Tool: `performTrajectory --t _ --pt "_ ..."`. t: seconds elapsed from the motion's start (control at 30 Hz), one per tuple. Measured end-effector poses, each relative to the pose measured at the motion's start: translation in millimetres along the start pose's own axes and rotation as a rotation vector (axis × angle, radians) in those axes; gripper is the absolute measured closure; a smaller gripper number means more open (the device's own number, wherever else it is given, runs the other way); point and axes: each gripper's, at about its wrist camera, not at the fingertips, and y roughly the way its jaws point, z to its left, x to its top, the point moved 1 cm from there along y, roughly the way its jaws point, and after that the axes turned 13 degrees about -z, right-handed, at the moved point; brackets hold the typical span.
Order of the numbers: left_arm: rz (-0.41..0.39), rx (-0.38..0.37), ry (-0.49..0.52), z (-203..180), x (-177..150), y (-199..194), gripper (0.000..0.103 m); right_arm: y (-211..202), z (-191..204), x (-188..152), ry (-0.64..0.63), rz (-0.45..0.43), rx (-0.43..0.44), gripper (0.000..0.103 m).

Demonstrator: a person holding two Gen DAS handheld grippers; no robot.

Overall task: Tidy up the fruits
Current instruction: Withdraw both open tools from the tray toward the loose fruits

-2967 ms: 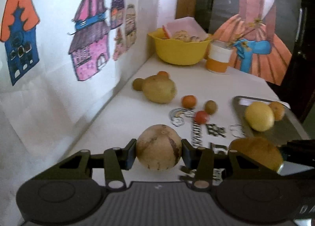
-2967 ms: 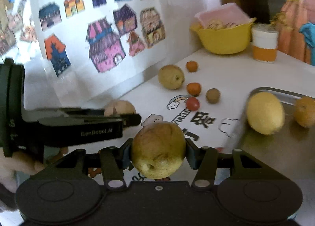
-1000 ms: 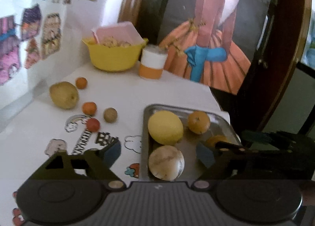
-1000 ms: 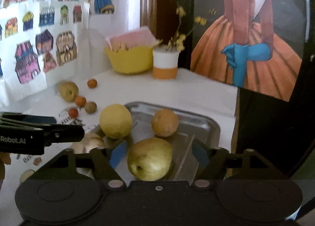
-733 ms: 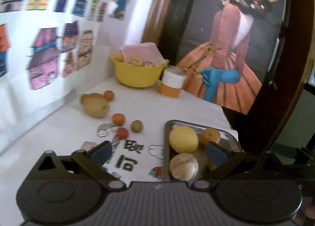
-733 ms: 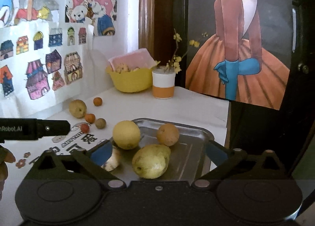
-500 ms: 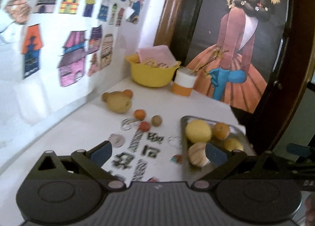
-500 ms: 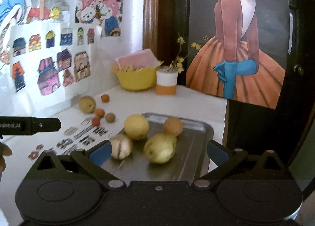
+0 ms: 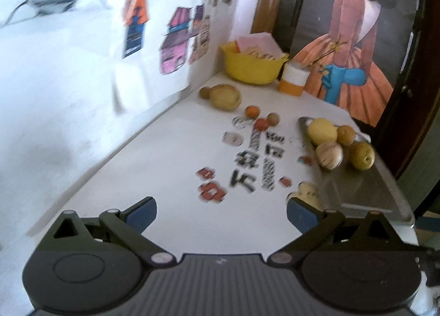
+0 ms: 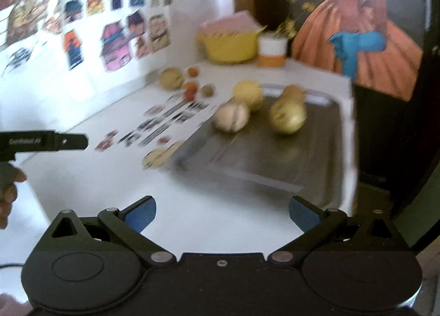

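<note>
Both the left hand-held gripper (image 9: 221, 214) and the right hand-held gripper (image 10: 222, 213) have their jaws spread wide, holding nothing, above the white bench (image 9: 170, 167). Four fruits lie in the metal tray (image 10: 264, 151): a yellow one (image 9: 321, 131), an orange (image 9: 346, 135), a pale striped one (image 9: 329, 155) and a pear (image 9: 362, 155). Left of the tray, more fruits lie on the bench, including a large pear (image 9: 226, 97).

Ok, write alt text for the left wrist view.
Open, empty left tongs hover over a white table, looking toward a metal tray at right holding four fruits. More loose fruit, including a large pear, lies beyond near a yellow bowl.
</note>
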Motion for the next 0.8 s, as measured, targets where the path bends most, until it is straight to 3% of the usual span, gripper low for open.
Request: performTrajectory --t 0.17,0.37,0.6,0.8 --pt "0.009 0.038 0.01 18.2 2.3 -13.8 0.0 3.7 30.2 3.4 -0.008 0.042 0.103 0.001" --pt "0.003 0.073 0.059 27.6 14.6 -23.0 0.0 12.4 64.8 27.5 -0.094 0.023 0.204 0.001" --pt "0.007 0.094 0.058 35.3 34.4 -11.8 0.0 28.1 71.0 61.9 -0.125 -0.005 0.245 0.001" --pt "-0.008 0.058 0.109 19.5 53.2 9.1 0.0 45.0 54.4 94.1 -0.194 -0.008 0.234 0.001"
